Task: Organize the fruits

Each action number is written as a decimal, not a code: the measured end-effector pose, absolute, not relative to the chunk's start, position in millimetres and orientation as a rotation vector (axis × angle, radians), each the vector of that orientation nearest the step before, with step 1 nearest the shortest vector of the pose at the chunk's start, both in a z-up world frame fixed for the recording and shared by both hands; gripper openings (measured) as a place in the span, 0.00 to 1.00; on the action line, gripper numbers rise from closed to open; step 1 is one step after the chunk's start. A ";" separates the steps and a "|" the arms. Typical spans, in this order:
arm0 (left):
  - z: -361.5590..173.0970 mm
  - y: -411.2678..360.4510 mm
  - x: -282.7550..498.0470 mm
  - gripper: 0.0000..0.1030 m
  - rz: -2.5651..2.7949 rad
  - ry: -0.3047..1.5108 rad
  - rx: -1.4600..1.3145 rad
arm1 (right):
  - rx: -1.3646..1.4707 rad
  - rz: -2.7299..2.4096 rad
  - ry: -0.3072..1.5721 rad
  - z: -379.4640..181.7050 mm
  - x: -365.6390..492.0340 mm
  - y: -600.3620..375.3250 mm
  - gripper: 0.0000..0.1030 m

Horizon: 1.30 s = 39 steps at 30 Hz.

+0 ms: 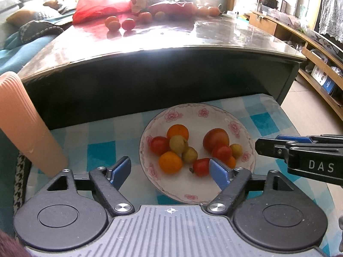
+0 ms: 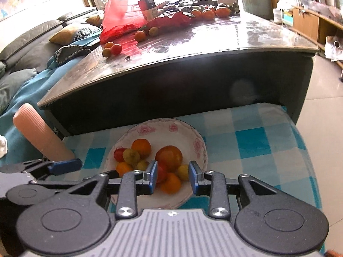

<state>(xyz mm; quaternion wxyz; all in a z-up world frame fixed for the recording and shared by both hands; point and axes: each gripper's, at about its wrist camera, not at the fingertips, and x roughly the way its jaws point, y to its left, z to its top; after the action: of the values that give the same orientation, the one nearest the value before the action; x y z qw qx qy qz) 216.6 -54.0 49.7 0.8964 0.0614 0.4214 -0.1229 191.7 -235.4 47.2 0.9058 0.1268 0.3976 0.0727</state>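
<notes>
Ten fruits lay on one floral plate (image 1: pixel 216 111): three oranges (image 1: pixel 170 162), three tomatoes (image 1: pixel 159 145), three yellow-green plums (image 1: pixel 178 144), one large red fruit (image 1: pixel 216 139). Plate sat on checked cloth (image 1: pixel 263 115) below the dark worktop (image 1: pixel 150 42), where more fruit (image 1: pixel 128 24) lay near a red bag (image 1: pixel 94 6). One pink ribbed cylinder (image 1: pixel 25 124) stood left of the plate. Left gripper (image 1: pixel 170 173) hovered wide, empty, over the plate's near edge. Right gripper (image 2: pixel 173 176) hovered partly spread, empty, above the fruit.
</notes>
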 end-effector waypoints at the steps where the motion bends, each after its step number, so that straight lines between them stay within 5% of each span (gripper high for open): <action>1: 50.0 -54.2 214.8 0.83 -0.253 0.873 0.127 | 0.258 0.146 0.821 48.3 189.1 -236.2 0.48; 22: 58.7 -56.0 171.3 1.00 -0.207 0.848 0.097 | 0.251 0.077 0.802 58.1 132.3 -244.3 0.53; 39: 47.9 -41.1 114.3 1.00 -0.147 0.874 0.099 | 0.276 0.062 0.815 56.7 74.2 -244.8 0.54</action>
<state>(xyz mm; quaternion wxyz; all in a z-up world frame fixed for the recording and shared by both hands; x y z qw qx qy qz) 114.3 -41.1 47.9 0.9021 0.0480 0.4228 -0.0712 74.2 -244.8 56.7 0.9084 0.1339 0.3951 0.0301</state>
